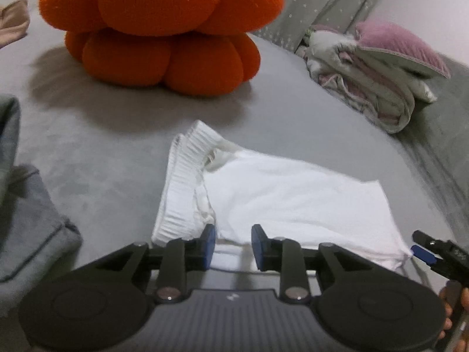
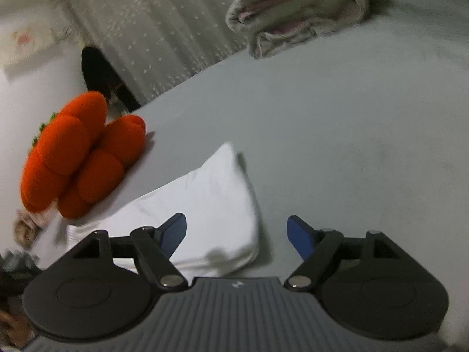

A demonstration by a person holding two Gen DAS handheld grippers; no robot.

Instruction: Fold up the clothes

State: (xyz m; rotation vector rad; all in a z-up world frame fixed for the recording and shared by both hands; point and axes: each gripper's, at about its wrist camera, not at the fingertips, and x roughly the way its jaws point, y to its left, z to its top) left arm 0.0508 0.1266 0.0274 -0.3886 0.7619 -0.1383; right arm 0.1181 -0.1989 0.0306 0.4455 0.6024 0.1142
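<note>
A white garment [image 1: 281,196] with a ribbed elastic waistband [image 1: 181,182] lies folded flat on the grey bed. My left gripper [image 1: 233,245] hovers at its near edge with a narrow gap between the jaws and nothing between them. My right gripper [image 1: 422,246] shows at the garment's right corner in the left wrist view. In the right wrist view the right gripper [image 2: 236,234] is wide open over the garment [image 2: 211,202], its left finger above the cloth and its right finger above the bare sheet.
An orange lobed cushion [image 1: 158,26] sits at the back and also shows in the right wrist view [image 2: 79,158]. A folded quilt with a pink pillow [image 1: 378,73] lies at the right. Grey-blue clothing [image 1: 26,220] lies at the left. A curtain [image 2: 152,29] hangs behind the bed.
</note>
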